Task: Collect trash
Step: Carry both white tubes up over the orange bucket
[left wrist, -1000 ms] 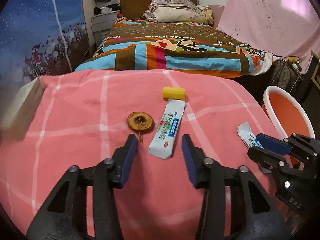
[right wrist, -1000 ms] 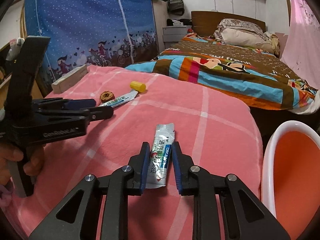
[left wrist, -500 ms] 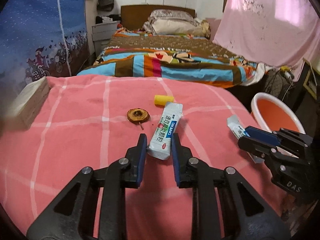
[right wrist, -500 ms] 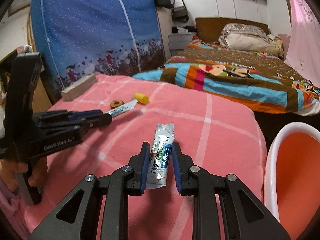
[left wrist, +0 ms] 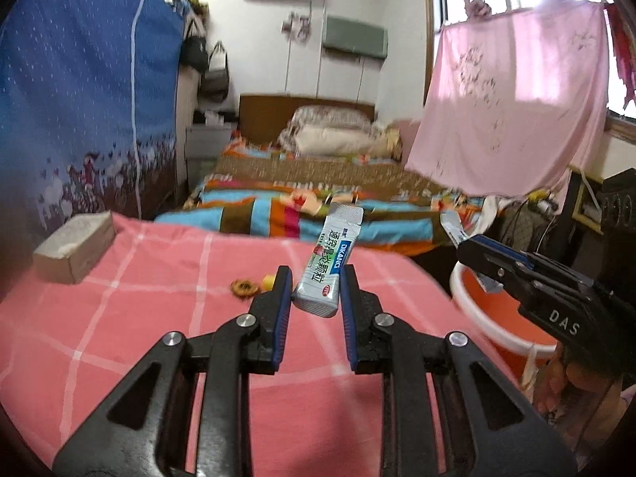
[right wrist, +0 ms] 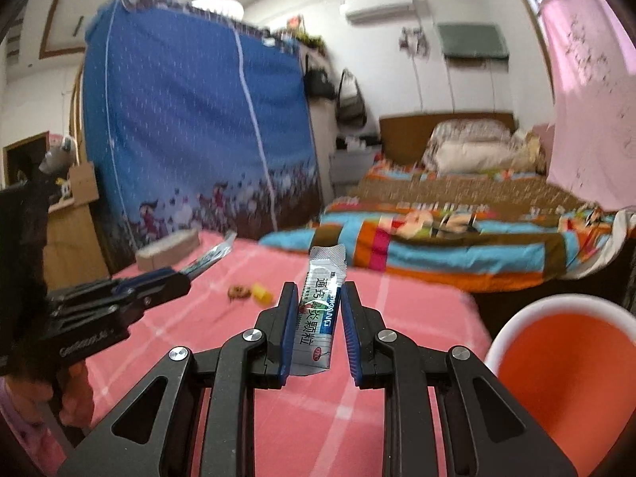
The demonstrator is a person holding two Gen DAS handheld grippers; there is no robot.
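My left gripper is shut on a white sachet with blue and green print, lifted clear of the pink checked cloth. My right gripper is shut on a second sachet of the same kind, also held up in the air. In the left wrist view the right gripper shows at the right, over the orange bin. A brown round scrap and a small yellow piece still lie on the cloth.
The orange bin with a white rim stands beside the table's right edge. A grey block rests at the cloth's far left. Behind are a bed with a striped cover, a blue wardrobe and a pink hanging sheet.
The left gripper closed on the sachet on the cloth. Both grippers then rose and tilted upward, lifting their sachets off the cloth.
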